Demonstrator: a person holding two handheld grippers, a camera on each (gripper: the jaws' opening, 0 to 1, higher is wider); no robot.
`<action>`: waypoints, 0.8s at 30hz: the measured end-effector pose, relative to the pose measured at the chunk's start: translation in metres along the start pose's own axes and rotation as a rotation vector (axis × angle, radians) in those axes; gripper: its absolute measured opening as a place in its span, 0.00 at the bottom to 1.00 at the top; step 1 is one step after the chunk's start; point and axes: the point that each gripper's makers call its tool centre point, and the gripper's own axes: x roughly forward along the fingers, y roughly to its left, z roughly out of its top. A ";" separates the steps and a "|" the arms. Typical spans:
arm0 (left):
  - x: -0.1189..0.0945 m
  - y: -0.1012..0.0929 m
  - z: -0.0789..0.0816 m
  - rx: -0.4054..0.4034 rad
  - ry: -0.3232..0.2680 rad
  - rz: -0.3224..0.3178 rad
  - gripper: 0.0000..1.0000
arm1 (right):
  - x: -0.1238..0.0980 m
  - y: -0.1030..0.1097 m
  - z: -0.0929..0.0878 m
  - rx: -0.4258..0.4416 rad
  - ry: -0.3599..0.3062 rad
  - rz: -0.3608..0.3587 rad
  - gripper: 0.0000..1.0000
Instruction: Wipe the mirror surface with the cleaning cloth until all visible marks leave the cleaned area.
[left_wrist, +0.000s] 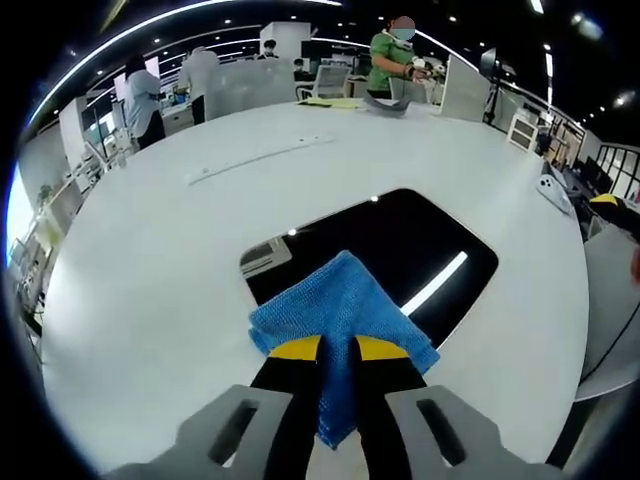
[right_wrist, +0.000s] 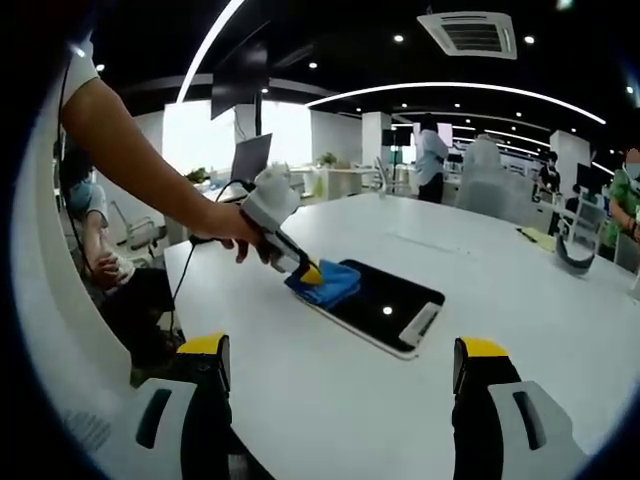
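Open-plan office with dark ceiling and strip lights; several people stand at far desks along the top of both views. White round desk carries the work. Mirror, a dark rounded rectangle with a pale border, lies flat near frame centre in the left gripper view and reflects a bright ceiling strip. In the right gripper view the mirror sits centre frame, well beyond that gripper's jaws. Blue cleaning cloth lies folded over the mirror's lower left edge in the left gripper view, part on the glass and part on the desk. Left gripper: yellow-tipped black jaws drawn together, grasping the near edge of the cloth, which runs down between them toward the bottom of the frame. In the right gripper view the left gripper shows left of centre, held by a hand on a bare arm entering from the upper left, its tip pressing the cloth onto the mirror's left end. Right gripper: jaws spread wide at the lower left and lower right of its view, nothing between them, over bare desk. Marks on the glass: cannot tell. A white phone-like item lies at the desk's right edge.
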 end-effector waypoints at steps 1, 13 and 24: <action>0.000 0.000 0.000 0.000 -0.001 0.000 0.10 | 0.000 0.000 0.000 -0.001 0.001 0.001 0.92; -0.004 -0.006 -0.004 0.005 -0.001 -0.008 0.10 | 0.001 0.003 -0.003 0.005 -0.001 0.010 0.92; -0.005 -0.007 -0.006 0.028 -0.011 -0.015 0.11 | 0.004 -0.001 0.002 0.005 -0.012 0.014 0.92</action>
